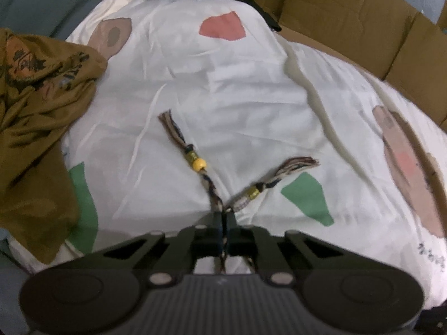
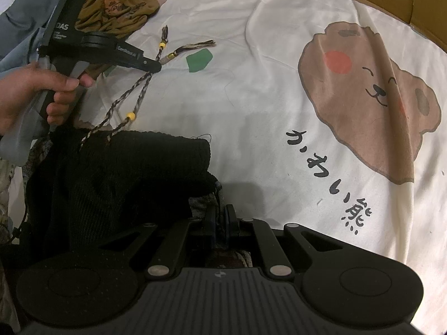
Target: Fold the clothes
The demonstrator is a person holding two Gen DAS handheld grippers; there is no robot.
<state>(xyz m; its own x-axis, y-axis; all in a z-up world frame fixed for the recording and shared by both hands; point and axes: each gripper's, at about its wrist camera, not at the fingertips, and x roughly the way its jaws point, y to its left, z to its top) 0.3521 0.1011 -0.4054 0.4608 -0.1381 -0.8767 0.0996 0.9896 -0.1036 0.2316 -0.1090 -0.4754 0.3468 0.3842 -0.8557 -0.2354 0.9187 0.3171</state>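
Work surface: a cream bedsheet printed with brown bears and red and green patches (image 2: 265, 106), spread flat. No counter here; the sheet carries everything.

Left gripper (image 1: 222, 217): jaws pressed together, pinching the two braided brown-and-cream drawcords with yellow beads and tasselled ends (image 1: 201, 164). In the left wrist view the cords pass between the fingers and fan out beyond them in a V, tassels lying loose on the sheet. The right wrist view shows a hand (image 2: 42, 95) gripping that tool's handle near the sheet's left edge, with the cords running back from its tips to the garment.

Right gripper (image 2: 220, 217): jaws closed, pinching the near edge of the black ribbed knit garment (image 2: 125, 173). A grey patterned layer shows just at the fingers; I cannot tell whether it is a lining or a separate piece.

The black garment lies bunched along the sheet's near left side, not spread, with no clean fold line visible. A crumpled olive-brown printed T-shirt (image 1: 39, 95) sits at the far left edge, also unfolded.

Progress, as a judgement: early. Both tools have a hold, but nothing reads as folded. Left to do: tuck or clear the cords, flatten the black piece, fold it, then deal with the olive shirt.
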